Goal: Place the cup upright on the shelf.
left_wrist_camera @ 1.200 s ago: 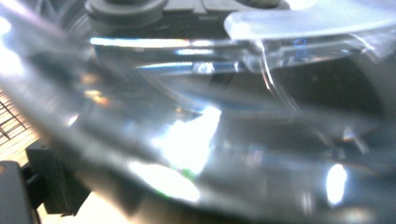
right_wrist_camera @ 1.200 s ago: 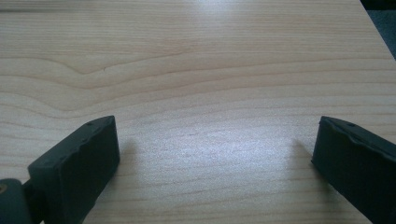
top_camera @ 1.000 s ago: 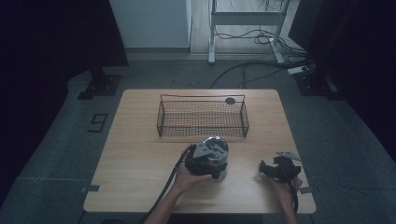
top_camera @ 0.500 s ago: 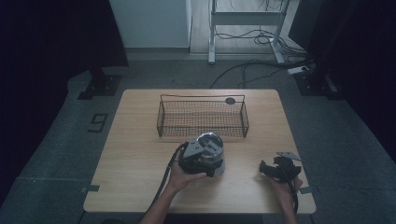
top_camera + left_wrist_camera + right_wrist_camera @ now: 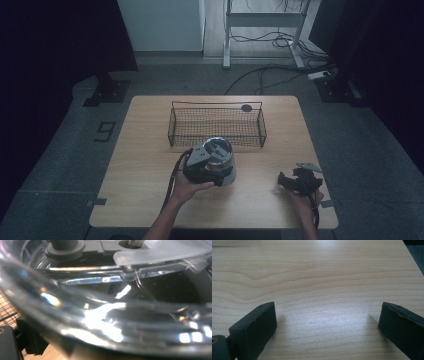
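Observation:
A round clear plastic container (image 5: 218, 156) with a grey hub inside hangs just above the wooden table (image 5: 145, 165), in front of the wire basket (image 5: 216, 104). My left gripper (image 5: 202, 171) is shut on its near side, held by a hand from below. In the left gripper view the clear wall (image 5: 105, 302) and grey hub (image 5: 65, 247) sit right against the lens, and basket mesh (image 5: 7, 310) shows at the left. My right gripper (image 5: 289, 181) rests low at the table's front right. Its jaws (image 5: 327, 322) stand open with bare wood between them.
The black wire basket has nothing in it and stands across the back middle of the table. A small dark round disc (image 5: 246, 107) lies behind its right end. Cables trail from both grippers toward the front edge.
The left hand has lifted the clear container and carried it slightly left, toward the basket. The right gripper has stayed where it was.

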`<action>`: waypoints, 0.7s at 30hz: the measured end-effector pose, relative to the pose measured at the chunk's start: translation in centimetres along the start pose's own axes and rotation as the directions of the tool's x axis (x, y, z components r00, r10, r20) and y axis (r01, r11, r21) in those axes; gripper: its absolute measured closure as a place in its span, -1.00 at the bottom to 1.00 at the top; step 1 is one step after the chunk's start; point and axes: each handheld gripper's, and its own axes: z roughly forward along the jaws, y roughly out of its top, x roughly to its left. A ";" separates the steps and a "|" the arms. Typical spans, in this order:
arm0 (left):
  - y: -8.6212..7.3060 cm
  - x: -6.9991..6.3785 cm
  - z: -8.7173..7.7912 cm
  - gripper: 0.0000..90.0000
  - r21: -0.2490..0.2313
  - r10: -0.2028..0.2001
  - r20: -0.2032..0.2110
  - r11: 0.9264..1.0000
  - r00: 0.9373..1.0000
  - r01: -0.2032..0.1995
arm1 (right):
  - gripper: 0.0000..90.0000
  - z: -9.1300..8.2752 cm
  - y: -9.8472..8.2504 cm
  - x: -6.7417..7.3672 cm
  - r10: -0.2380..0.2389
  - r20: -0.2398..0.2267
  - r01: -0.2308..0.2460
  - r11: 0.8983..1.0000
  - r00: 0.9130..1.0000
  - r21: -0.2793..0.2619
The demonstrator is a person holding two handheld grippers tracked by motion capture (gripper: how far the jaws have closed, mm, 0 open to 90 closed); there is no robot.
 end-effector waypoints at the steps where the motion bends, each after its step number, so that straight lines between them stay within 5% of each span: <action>1: 0.1 0.1 -0.1 -0.91 -0.001 0.000 -0.003 1.000 1.000 0.000 | -0.97 0.0 0.0 0.0 0.000 0.000 0.000 1.000 1.000 0.000; 21: 2.6 2.4 -1.6 -0.91 -0.043 -0.020 -0.036 0.999 0.999 0.018 | -0.96 0.0 0.0 0.0 0.003 0.002 -0.003 1.000 1.000 -0.002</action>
